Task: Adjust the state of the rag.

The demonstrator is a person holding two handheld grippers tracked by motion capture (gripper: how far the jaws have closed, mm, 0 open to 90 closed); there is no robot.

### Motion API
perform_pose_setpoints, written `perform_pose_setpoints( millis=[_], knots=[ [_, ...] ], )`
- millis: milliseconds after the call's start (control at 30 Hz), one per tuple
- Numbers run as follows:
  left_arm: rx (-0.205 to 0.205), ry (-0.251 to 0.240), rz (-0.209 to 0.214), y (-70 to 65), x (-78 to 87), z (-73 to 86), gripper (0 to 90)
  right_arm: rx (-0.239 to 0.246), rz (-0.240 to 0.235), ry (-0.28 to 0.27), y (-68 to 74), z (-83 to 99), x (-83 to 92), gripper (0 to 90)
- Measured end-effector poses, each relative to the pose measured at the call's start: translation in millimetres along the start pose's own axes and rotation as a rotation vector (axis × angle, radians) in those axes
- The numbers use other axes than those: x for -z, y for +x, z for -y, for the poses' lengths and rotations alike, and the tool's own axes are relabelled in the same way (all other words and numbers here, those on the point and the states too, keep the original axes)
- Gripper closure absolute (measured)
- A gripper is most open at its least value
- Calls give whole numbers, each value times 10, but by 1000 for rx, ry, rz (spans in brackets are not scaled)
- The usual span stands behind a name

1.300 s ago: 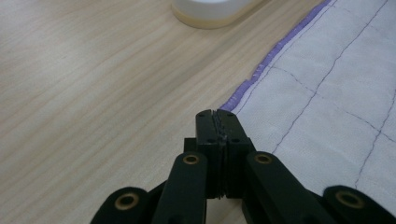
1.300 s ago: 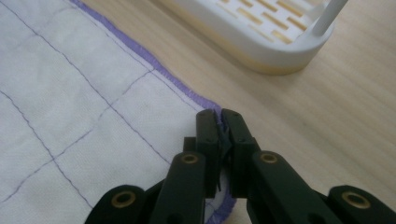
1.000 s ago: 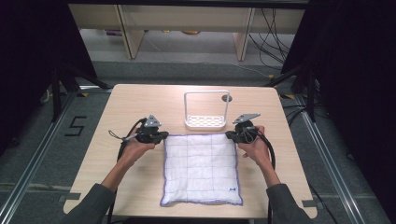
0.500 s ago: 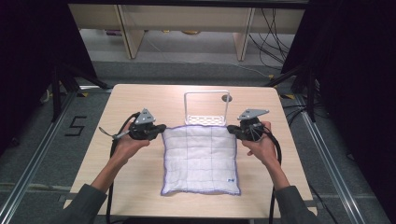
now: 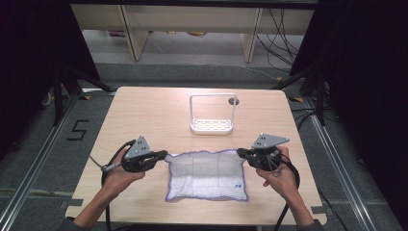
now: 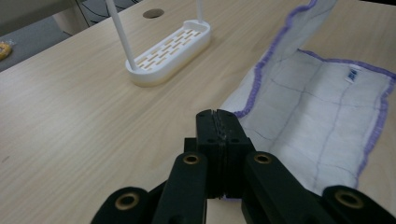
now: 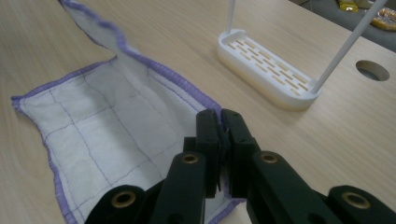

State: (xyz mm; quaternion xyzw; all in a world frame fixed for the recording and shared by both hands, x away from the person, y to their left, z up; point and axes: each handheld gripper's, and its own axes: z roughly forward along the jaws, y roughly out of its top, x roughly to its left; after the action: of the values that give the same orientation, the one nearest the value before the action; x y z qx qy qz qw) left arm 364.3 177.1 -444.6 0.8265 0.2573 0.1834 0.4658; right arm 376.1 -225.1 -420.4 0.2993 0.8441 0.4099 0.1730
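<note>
Left gripper [image 5: 162, 156] is pinched shut on the far-left corner of the dishcloth [image 5: 207, 175], jaws pressed together with the purple hem caught between them. Left hand [image 5: 120, 173] sits low over the table [image 5: 144, 110], forearm coming in from the bottom edge, gripper pointing right along the cloth's far edge. In the left gripper view that gripper [image 6: 218, 122] holds just a thin sliver of the dishcloth [image 6: 317, 107].

The cloth is in the middle of the near half of the table: far edge lifted and strung between the two grippers, near edge lying flat on the wood, so it's mid-fold, far half being carried over the near half. White drying rack [image 5: 212, 115] stands well apart behind it.

Right gripper [image 5: 240, 153] mirrors the left one, clamped on the far-right corner, hand [image 5: 279, 175] angled inward, gripper pointing left. In the right gripper view its tips [image 7: 219, 122] bite the bunched hem of the dishcloth [image 7: 102, 130].

Risks as I see them:
- Both bites are shallow, right at the hem. Pulling apart too hard could slip a corner out.
- Uneven travel between hands would skew the fold, so the edges won't line up.
- Slack in the span lets the middle sag and crease under the fold.
- The near edge is unpinned and may drag with the pull.
</note>
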Motion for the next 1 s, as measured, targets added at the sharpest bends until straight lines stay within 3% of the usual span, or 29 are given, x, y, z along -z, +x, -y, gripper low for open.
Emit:
perform_pose_setpoints(
  millis=[200, 333, 400, 433, 500, 533, 633, 700, 833, 900, 1000],
  knots=[
    [-21, 24, 22, -205, 92, 154, 883, 18, -14, 9, 161, 169, 79, 866],
    [5, 32, 61, -339, 75, 297, 883, 37, -12, 49, 279, 295, 64, 866],
    [-24, 70, 64, -388, 73, 367, 882, 40, -24, 50, 331, 345, 63, 865],
    [-17, 72, 70, -414, 64, 397, 882, 51, -27, 58, 350, 368, 64, 865],
    [-3, 63, 73, -446, 40, 441, 881, 30, -35, 70, 402, 409, 80, 864],
    [4, 70, 76, -456, 36, 457, 880, 59, -32, 68, 405, 437, 70, 863],
    [6, 81, 89, -501, 1, 517, 878, 50, -24, 106, 461, 534, 68, 859],
    [-32, 124, 95, -517, 1, 550, 877, 46, -33, 113, 481, 594, 67, 859],
    [-12, 119, 93, -580, -30, 622, 873, 58, -48, 141, 531, 692, 69, 857],
    [-36, 143, 108, -599, -35, 649, 868, 52, -49, 150, 563, 739, 65, 853],
    [-13, 163, 121, -626, -34, 687, 787, 51, -66, 159, 617, 814, 52, 801]
  ],
)
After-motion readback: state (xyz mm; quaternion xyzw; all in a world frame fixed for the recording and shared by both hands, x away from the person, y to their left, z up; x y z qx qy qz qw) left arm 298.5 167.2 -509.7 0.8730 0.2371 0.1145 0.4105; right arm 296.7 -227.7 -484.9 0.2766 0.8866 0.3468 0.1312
